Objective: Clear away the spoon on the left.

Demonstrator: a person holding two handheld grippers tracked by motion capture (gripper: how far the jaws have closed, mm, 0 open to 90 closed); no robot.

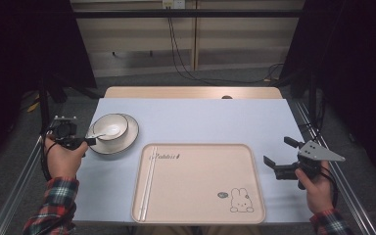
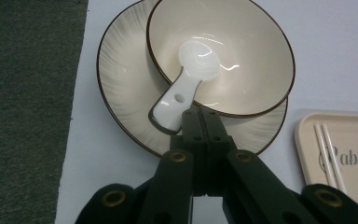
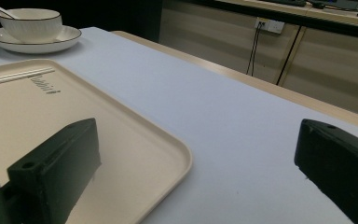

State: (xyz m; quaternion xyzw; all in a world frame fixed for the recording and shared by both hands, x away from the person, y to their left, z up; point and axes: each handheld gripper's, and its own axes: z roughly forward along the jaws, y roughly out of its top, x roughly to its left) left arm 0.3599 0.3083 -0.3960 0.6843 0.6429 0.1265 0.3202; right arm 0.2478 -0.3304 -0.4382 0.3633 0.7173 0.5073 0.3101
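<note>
Black jaws of the left gripper (image 2: 201, 114) rise from the bottom of the left gripper view and stand pressed together, their tips just beside the handle end of a white spoon (image 2: 186, 84); whether they nip that handle or only touch it cannot be told. Directly ahead of the tips the spoon slopes up over the rim of a cream bowl (image 2: 256, 51) with a dark edge, its scoop resting inside the bowl. Under the bowl sits a ribbed saucer (image 2: 121, 70) with the same dark rim, showing to the left of the jaws and past them on the right. Farther right of this gripper lies the corner of a beige tray (image 2: 307, 154) with two pale chopsticks (image 2: 328, 149) laid along its edge beside printed lettering. In the high view the left hand (image 1: 64, 157) holds its gripper (image 1: 89, 142) at the near left rim of the saucer (image 1: 129, 139), with the bowl (image 1: 117, 122) and spoon (image 1: 100, 133) just beyond it on the pale blue table (image 1: 200, 117). Well apart, the right gripper (image 1: 280, 152) hovers just off the right edge of the tray (image 1: 200, 196), held by the right hand (image 1: 316, 188), its jaws spread wide with nothing between them. Along the right gripper view, one jaw hangs over the tray's (image 3: 135, 140) rim and the other over bare table (image 3: 242, 140), while the bowl (image 3: 30, 23) on its saucer (image 3: 67, 35) stands far ahead to the left.
</note>
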